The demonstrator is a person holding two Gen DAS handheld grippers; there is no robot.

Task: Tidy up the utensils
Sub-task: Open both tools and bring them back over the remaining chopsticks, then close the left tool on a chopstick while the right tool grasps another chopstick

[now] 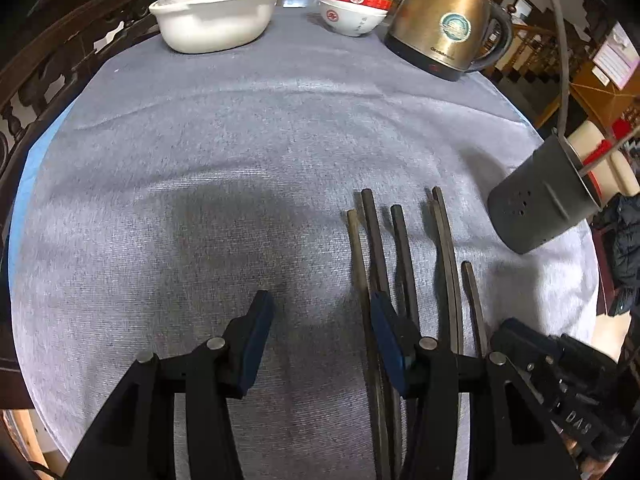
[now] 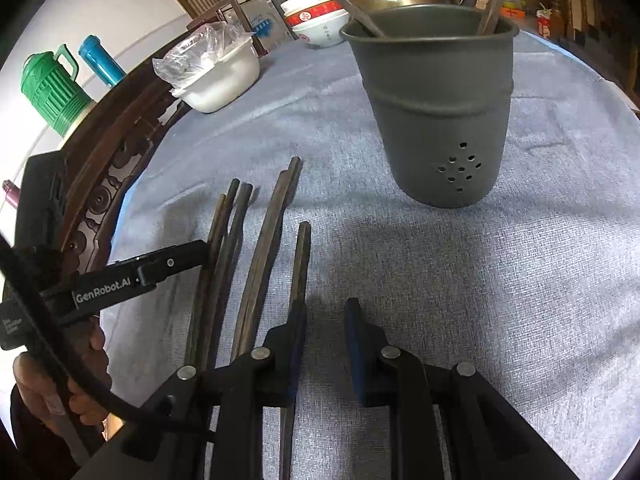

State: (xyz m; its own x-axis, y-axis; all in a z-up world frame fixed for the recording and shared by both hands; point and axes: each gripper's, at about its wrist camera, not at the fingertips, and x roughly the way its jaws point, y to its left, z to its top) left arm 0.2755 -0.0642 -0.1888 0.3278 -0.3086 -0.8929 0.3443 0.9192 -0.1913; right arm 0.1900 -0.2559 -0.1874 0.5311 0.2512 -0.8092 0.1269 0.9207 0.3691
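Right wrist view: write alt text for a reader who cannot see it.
Dark chopsticks lie side by side on a grey cloth, left of the right gripper, whose jaws are apart and empty. Beyond stands a grey utensil holder with two utensils inside.

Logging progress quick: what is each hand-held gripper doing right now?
Left hand-held gripper: open, holding nothing, beside the chopsticks.
Right hand-held gripper: open narrowly, empty, over the cloth.

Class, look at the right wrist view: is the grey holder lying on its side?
No, the grey holder stands upright on the cloth with its open rim upward and two utensils leaning inside it.
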